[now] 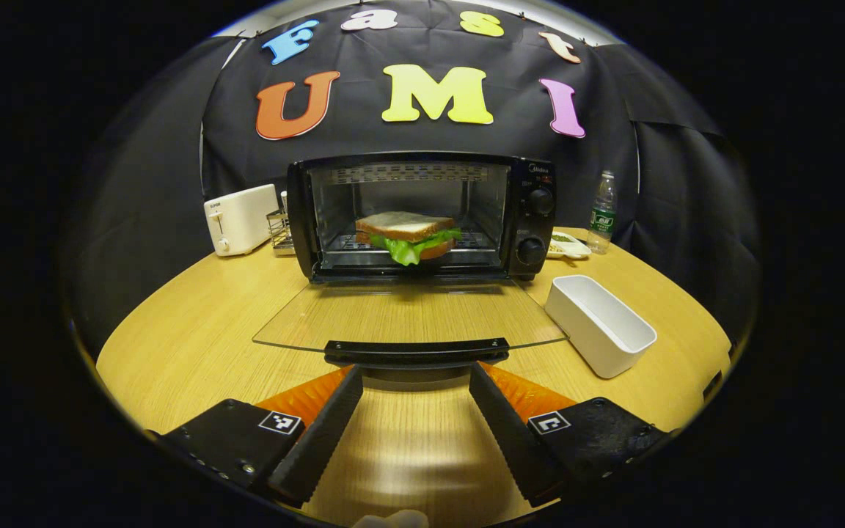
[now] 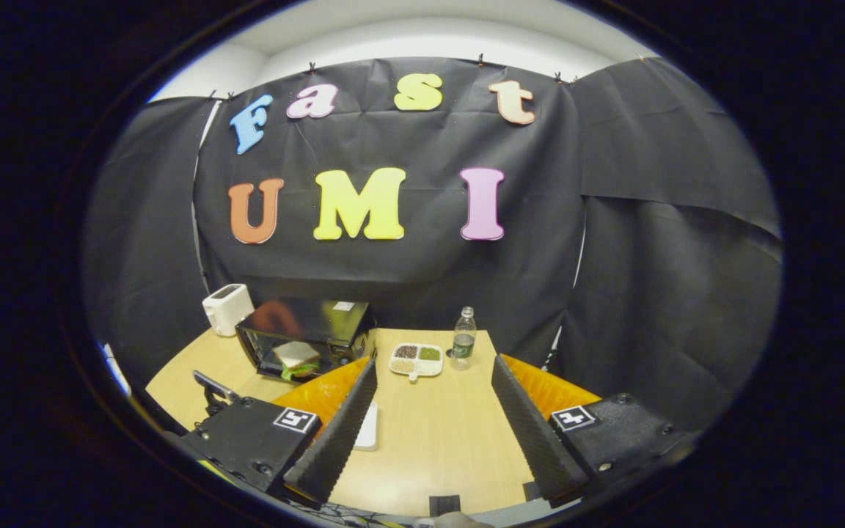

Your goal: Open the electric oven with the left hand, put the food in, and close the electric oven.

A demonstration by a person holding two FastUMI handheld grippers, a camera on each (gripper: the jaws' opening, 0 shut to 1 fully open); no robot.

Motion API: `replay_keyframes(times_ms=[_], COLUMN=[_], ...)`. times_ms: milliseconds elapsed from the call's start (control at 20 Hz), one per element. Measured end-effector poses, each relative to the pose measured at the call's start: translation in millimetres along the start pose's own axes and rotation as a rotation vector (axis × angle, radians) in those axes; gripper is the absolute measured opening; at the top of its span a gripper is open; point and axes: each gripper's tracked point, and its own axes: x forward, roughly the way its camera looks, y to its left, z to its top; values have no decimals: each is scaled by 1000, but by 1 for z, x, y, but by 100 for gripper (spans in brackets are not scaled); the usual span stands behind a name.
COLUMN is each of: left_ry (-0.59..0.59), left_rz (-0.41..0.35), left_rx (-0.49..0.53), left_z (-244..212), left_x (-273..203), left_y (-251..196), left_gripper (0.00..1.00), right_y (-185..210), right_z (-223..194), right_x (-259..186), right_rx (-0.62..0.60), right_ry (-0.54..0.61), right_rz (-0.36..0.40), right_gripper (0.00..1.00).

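Observation:
The black electric oven point(image 1: 532, 220) stands at the back of the round wooden table point(image 1: 195, 345). Its glass door point(image 1: 408, 315) lies folded down flat toward me. A sandwich point(image 1: 408, 236) with lettuce rests on the rack inside. My left gripper point(image 1: 415, 374) is open and holds nothing. Its fingertips sit just short of the door's dark handle point(image 1: 415, 350). In the right gripper view, my right gripper point(image 2: 435, 363) hangs open and holds nothing, high above the table point(image 2: 437, 425). The oven point(image 2: 305, 323) with the sandwich point(image 2: 296, 357) lies far off to its left.
A white rectangular tub point(image 1: 598, 323) sits right of the door. Beyond it are a divided dish point(image 1: 568, 246) and a water bottle point(image 1: 602, 213). Left of the oven stand a white toaster point(image 1: 239, 218) and a small wire rack point(image 1: 281, 229).

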Motion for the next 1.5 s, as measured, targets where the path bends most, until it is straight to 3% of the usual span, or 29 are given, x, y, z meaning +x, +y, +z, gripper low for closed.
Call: replay_keyframes(times_ms=[700,1050,1500], left_ry=[18,-52,-154], left_rz=[2,1,19], left_rx=[-20,-29,69], left_z=[14,76,163], left_x=[10,2,37], left_y=[5,4,6], left_gripper=[96,96,98], right_y=[-4,-14,-23], right_z=[4,17,26], right_x=[16,21,24], right_rx=[27,86,128], right_ry=[24,-10,-56], right_rz=[39,50,39], right_gripper=[91,91,90])
